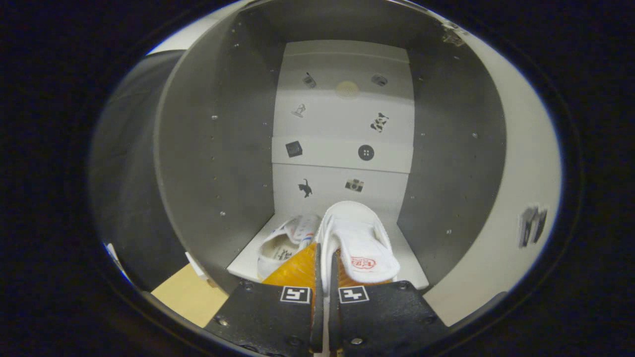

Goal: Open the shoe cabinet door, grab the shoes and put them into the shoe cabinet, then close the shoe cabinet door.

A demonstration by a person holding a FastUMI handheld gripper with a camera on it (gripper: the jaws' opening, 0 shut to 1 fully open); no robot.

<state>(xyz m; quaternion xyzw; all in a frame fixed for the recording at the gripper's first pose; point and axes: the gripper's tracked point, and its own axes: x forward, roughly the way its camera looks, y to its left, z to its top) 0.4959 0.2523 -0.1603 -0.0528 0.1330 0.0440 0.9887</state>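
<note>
**Gripper holding a white shoe inside the open shoe cabinet**

Left to right. A strip of tan floor (pixel 186 295) is showing just outside the shoe cabinet (pixel 213 163), at the cabinet's lower left corner. The cabinet's grey left wall is running back to a pale rear panel (pixel 342 129), which is carrying a scatter of small dark stickers (pixel 366 152), among them a cat shape, a button and a camera.

On the white bottom shelf (pixel 243 265), a first white shoe (pixel 285 243) is lying toward the shelf's left side, its opening facing outward and its toe reaching the rear panel. Just beside it, touching or nearly so, a second white shoe (pixel 359 243) is sitting at the middle of the shelf; it is showing a strap across the top with a red printed mark.

The gripper (pixel 323 263) is reaching in over the shelf's front edge. Its two fingers are drawn close together, with only a thin gap between them, and they are pinching the near left rim of the second shoe. Whether that shoe is resting fully on the shelf or is slightly lifted cannot be told.

The grey right wall is closing the compartment, and beyond it the cabinet's pale outer face is bearing a small dark sticker (pixel 532 225).
</note>
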